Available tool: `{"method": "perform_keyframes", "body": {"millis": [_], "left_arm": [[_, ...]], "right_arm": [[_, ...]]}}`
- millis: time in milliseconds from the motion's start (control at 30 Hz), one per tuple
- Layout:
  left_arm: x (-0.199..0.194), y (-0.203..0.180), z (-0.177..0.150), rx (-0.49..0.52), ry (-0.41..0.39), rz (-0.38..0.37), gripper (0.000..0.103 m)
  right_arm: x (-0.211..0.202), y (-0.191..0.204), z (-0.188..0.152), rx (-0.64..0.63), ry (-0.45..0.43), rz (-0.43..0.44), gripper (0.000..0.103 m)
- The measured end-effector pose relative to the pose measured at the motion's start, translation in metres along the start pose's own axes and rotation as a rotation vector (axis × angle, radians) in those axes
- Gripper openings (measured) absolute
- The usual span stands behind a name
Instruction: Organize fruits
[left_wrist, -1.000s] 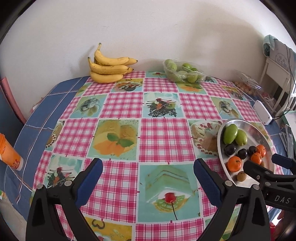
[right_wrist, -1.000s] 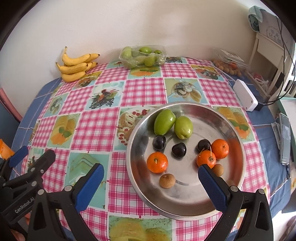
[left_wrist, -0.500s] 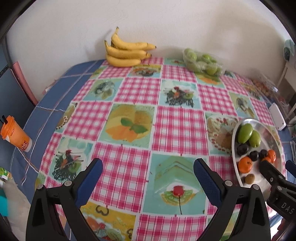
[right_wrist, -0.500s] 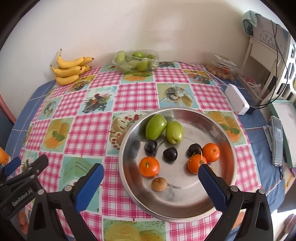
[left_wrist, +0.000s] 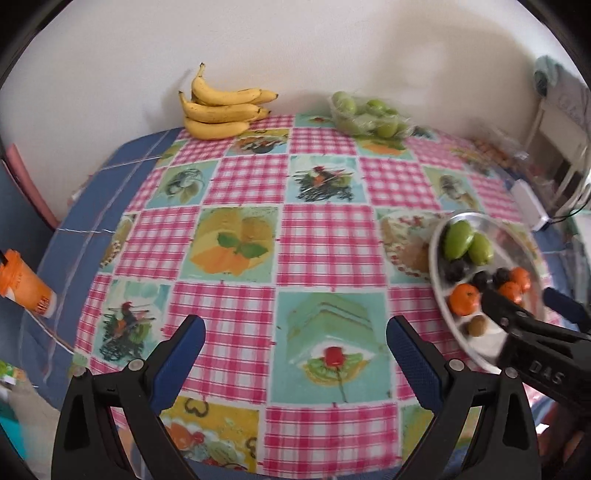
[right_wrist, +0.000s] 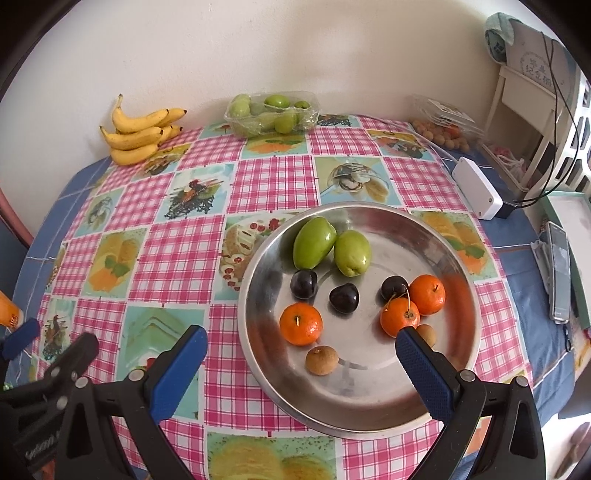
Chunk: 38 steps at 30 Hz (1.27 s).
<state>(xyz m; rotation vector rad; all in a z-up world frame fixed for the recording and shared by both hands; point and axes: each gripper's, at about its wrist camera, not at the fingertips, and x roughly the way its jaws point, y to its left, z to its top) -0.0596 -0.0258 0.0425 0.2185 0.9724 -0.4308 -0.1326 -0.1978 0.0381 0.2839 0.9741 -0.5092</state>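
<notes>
A steel plate (right_wrist: 436, 398) (left_wrist: 439, 236) sits at the table's right front and holds two green fruits (right_wrist: 314, 242), three dark cherries (right_wrist: 343, 298), three small oranges (right_wrist: 301, 324) and two brown longans (right_wrist: 322, 360). A bunch of bananas (left_wrist: 221, 110) (right_wrist: 142, 131) lies at the back left. A clear box of green fruits (left_wrist: 369, 116) (right_wrist: 271, 112) stands at the back. My right gripper (right_wrist: 299, 350) is open and empty over the plate's near edge. My left gripper (left_wrist: 295, 332) is open and empty over the tablecloth's front middle.
The table has a pink checked cloth (left_wrist: 317, 251). A clear box of longans (right_wrist: 441, 127) is at the back right. A white adapter (right_wrist: 476, 188) and a phone (right_wrist: 559, 273) lie on the right. An orange bottle (left_wrist: 26, 288) lies at the left edge.
The left gripper has swung and dropped a little, so the bananas and plate shifted in its view. The right gripper has come slightly closer to the plate. Both stay open.
</notes>
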Motion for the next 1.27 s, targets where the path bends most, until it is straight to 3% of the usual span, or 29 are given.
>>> {"method": "perform_keyframes", "body": {"millis": [133, 400, 1267], "left_arm": [[-0.013, 0.005, -0.002, -0.021, -0.07, -0.011, 0.099], [-0.021, 0.006, -0.002, -0.031, -0.103, 0.008, 0.099], [-0.014, 0.011, -0.001, -0.055, -0.078, 0.026, 0.099]], "right_arm": [[-0.012, -0.003, -0.002, 0.017, -0.046, 0.002, 0.103], [-0.023, -0.012, -0.003, 0.056, -0.069, -0.001, 0.103], [-0.018, -0.013, -0.004, 0.065, -0.045, -0.005, 0.103]]}}
